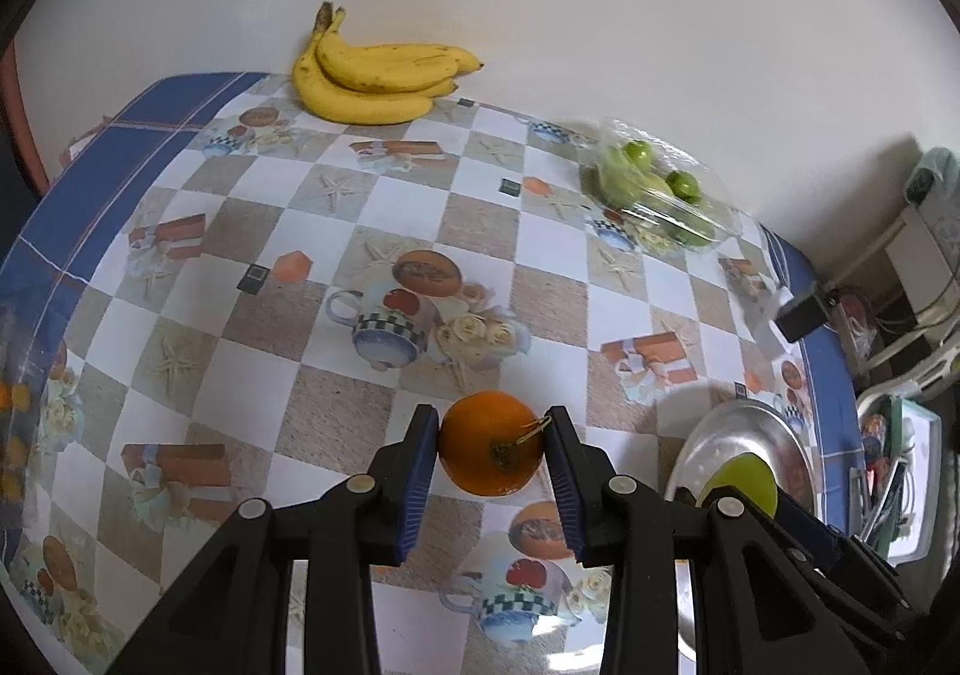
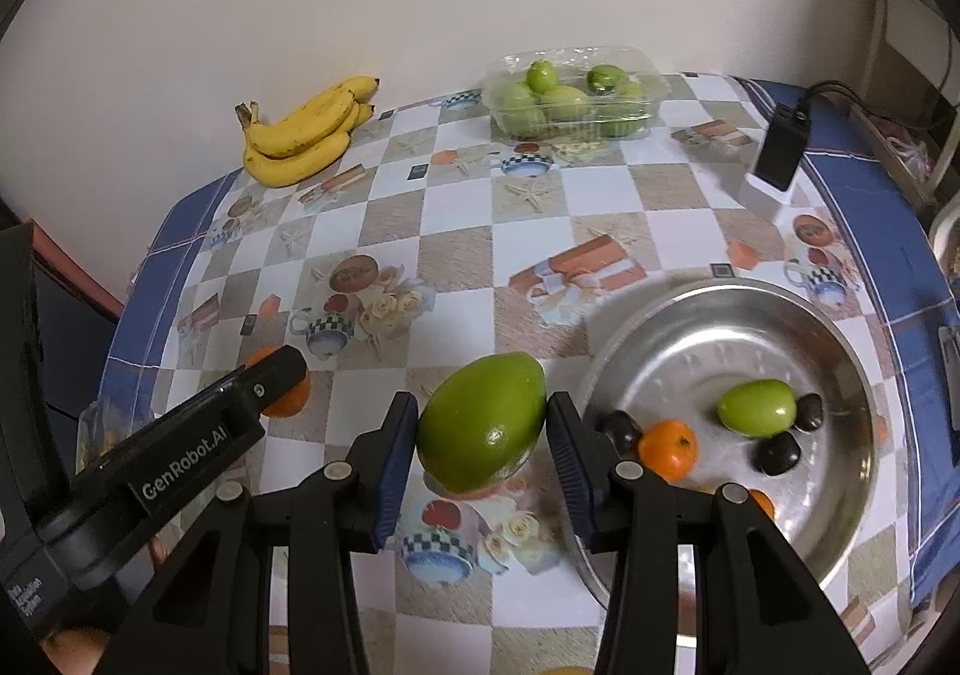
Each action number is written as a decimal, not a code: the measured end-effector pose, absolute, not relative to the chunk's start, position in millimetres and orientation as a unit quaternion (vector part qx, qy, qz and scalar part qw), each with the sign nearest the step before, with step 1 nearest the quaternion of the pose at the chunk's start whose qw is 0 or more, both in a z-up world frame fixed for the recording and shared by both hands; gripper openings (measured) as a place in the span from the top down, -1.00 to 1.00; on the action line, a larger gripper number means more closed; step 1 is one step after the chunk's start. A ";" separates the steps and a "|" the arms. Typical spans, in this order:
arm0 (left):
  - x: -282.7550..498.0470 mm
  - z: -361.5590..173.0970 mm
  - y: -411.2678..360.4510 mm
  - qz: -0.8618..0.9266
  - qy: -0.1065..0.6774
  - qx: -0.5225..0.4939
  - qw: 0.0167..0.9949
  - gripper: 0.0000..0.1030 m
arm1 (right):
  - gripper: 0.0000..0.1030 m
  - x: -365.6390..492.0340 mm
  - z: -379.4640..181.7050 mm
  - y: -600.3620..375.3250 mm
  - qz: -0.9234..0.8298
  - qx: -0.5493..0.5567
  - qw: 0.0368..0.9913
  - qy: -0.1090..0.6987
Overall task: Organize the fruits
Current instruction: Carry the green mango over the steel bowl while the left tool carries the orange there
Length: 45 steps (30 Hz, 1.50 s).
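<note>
Left hand-held gripper: clamped on the orange, bottom centre.
Right hand-held gripper: pinching the green fruit, left of the metal bowl.

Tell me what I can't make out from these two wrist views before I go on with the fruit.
- Metal bowl: near rim hidden by the right gripper in the right view; mostly covered by that gripper in the left view.
- Small orange fruit in the bowl: mostly hidden behind a finger.
- Fruits in the clear plastic tray: count unclear, they overlap.
- Orange: largely covered by the left gripper in the right view.
</note>
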<state>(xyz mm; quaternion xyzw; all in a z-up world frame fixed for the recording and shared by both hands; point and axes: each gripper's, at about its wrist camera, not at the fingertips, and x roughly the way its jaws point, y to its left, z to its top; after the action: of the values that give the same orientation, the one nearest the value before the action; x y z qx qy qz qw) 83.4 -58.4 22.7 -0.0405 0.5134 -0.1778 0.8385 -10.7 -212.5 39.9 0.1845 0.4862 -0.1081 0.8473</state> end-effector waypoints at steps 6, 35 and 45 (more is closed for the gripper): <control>68.1 30.0 -78.4 -0.193 0.505 -0.018 0.841 0.25 | 0.11 -31.3 36.4 -231.0 -0.124 0.192 0.846 0.482; -5.6 1.9 -198.5 -0.302 0.538 0.093 0.781 0.25 | 0.11 -105.4 9.0 -359.2 -0.245 0.280 0.795 0.479; -20.6 -30.5 -215.7 -0.301 0.577 0.126 0.749 0.25 | 0.10 -117.2 -10.3 -356.6 -0.250 0.273 0.775 0.512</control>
<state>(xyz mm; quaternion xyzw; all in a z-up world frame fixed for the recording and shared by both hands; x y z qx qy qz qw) -20.6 -215.7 -30.5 0.1259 0.5765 -0.3010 0.7491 -117.2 -356.6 -10.3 0.2729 0.5120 -0.2496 0.7753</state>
